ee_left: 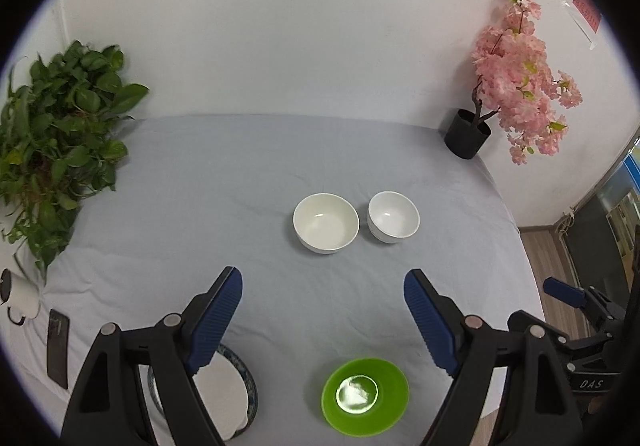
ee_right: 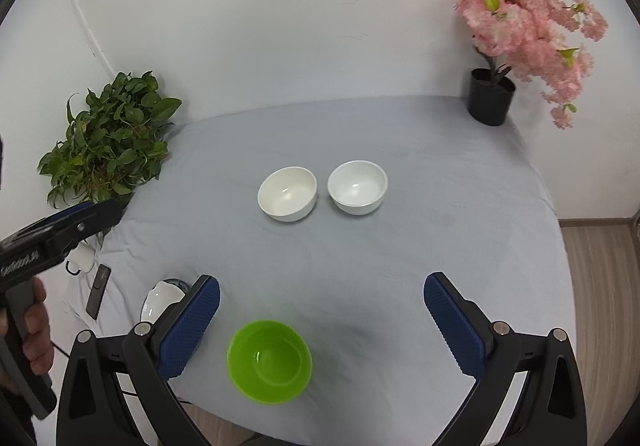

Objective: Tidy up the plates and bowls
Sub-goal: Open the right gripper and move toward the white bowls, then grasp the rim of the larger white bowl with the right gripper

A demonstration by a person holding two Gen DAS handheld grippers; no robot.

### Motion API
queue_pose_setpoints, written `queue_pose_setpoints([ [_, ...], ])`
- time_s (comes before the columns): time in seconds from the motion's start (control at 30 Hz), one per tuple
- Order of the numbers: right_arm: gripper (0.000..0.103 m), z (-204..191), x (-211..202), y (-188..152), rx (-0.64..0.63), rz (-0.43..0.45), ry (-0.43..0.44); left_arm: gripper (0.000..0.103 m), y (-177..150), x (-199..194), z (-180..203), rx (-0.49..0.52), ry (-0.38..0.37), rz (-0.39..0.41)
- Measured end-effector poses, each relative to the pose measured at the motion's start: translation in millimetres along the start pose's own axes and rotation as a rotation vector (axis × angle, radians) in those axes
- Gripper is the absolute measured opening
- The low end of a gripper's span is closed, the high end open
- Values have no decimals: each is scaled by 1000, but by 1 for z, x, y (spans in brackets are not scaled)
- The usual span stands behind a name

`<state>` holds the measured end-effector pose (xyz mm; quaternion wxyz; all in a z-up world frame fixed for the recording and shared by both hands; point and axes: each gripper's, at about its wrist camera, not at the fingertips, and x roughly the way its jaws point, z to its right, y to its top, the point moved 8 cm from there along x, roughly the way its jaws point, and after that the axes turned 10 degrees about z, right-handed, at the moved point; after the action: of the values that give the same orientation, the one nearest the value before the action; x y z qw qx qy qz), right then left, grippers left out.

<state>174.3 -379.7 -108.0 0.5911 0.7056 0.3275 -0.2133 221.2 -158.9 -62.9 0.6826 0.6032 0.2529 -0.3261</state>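
Observation:
Two white bowls stand side by side mid-table: a cream bowl (ee_left: 326, 223) (ee_right: 287, 193) on the left and a whiter bowl (ee_left: 393, 217) (ee_right: 357, 187) on the right. A green plastic bowl (ee_left: 365, 396) (ee_right: 269, 361) sits near the front edge. A blue-rimmed plate holding a white dish (ee_left: 224, 394) (ee_right: 162, 300) lies front left, partly hidden by a finger. My left gripper (ee_left: 323, 282) hangs open above the table with nothing between its blue pads. My right gripper (ee_right: 322, 288) is likewise open and holds nothing, above the green bowl.
A grey cloth (ee_left: 200, 186) covers the table. A leafy green plant (ee_left: 60, 134) (ee_right: 112, 142) stands back left, a pink blossom tree in a black pot (ee_left: 468, 134) (ee_right: 491, 102) back right. A white mug (ee_left: 22, 296) and a dark phone (ee_left: 58, 348) lie at the left edge.

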Motion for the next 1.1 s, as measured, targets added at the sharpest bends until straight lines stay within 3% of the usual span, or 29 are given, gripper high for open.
queue_pose_setpoints([
  [0.13,103,-3,49,12,86,-56,36,82,13,46,-13,-87,-101,-95],
  [0.43,103,-13,180,44,291,-189,104,81,29,149,-35,-125,-167,-215],
  [0.67,99,-3,283,28,371,-304,111,77,13,226,-48,-207,-210,-342],
  [0.9,92,6,344,21,418,-314,81,58,-4,275,-53,-229,-215,-436],
  [1.1,68,5,380,10,444,-342,12,39,-16,294,-55,-241,-221,-487],
])
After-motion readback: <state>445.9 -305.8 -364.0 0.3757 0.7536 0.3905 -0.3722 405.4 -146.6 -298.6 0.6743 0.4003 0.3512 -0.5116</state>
